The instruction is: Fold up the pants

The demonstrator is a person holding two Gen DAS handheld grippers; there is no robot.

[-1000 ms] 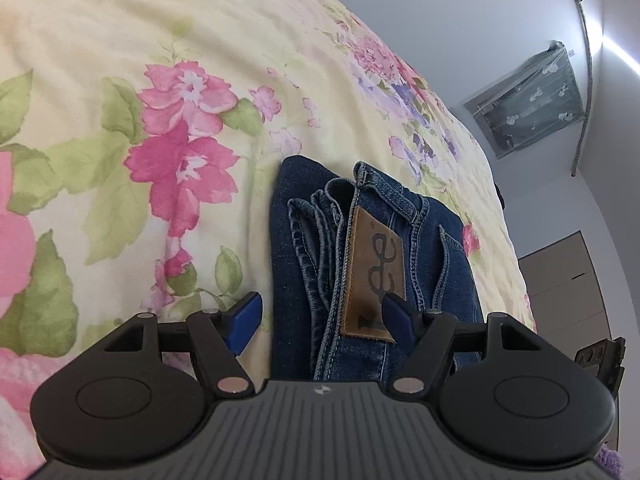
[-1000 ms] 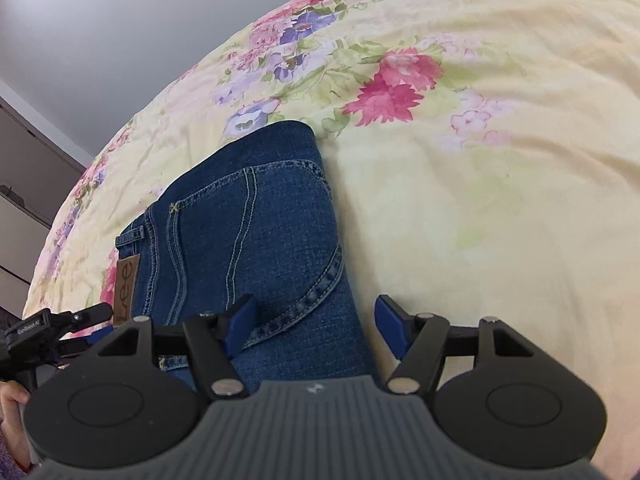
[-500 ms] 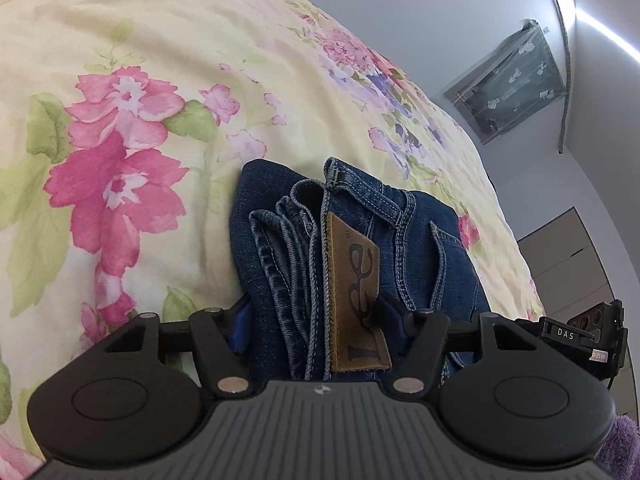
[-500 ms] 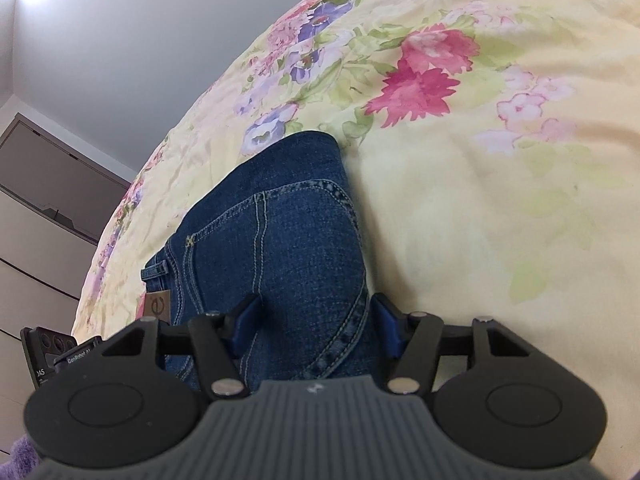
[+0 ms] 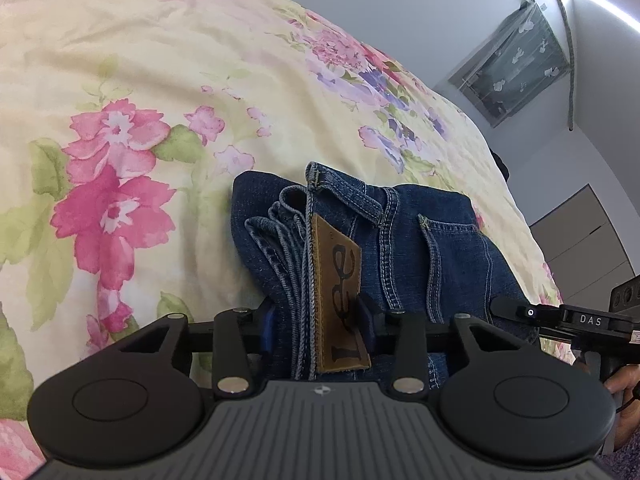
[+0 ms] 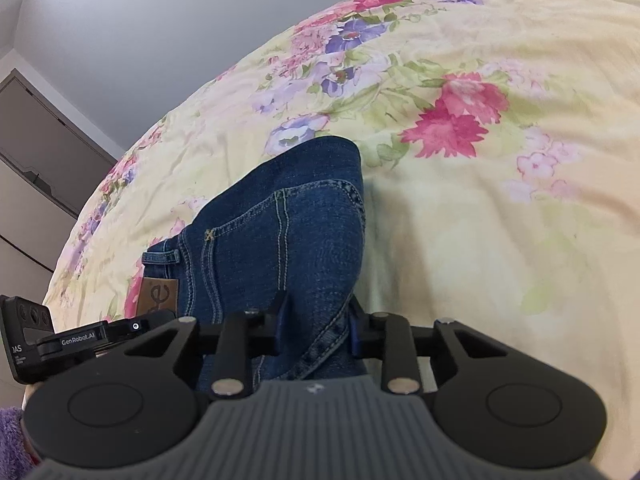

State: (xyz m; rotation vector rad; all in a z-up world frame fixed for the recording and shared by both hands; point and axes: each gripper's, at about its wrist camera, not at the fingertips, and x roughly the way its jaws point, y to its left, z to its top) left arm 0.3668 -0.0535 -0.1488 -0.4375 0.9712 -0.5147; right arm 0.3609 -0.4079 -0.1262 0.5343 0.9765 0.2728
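Observation:
The folded blue jeans (image 5: 420,240) lie on the flowered bedspread (image 5: 120,80). Their brown leather label (image 5: 338,292) runs along the waistband stack. My left gripper (image 5: 318,322) is shut on the near waistband end, its blue pads pressing the layers on both sides of the label. In the right wrist view the jeans (image 6: 280,232) show the back pocket side. My right gripper (image 6: 318,326) is shut on the near edge of the folded bundle. The other gripper shows at the left edge (image 6: 60,340).
The bedspread (image 6: 500,220) stretches wide to the left of the jeans in the left view and to their right in the right view. A grey wall, a covered window (image 5: 520,64) and wardrobe doors (image 5: 588,240) stand beyond the bed.
Both grippers moved forward onto the near edge of the jeans and went from open to shut on the folded denim.

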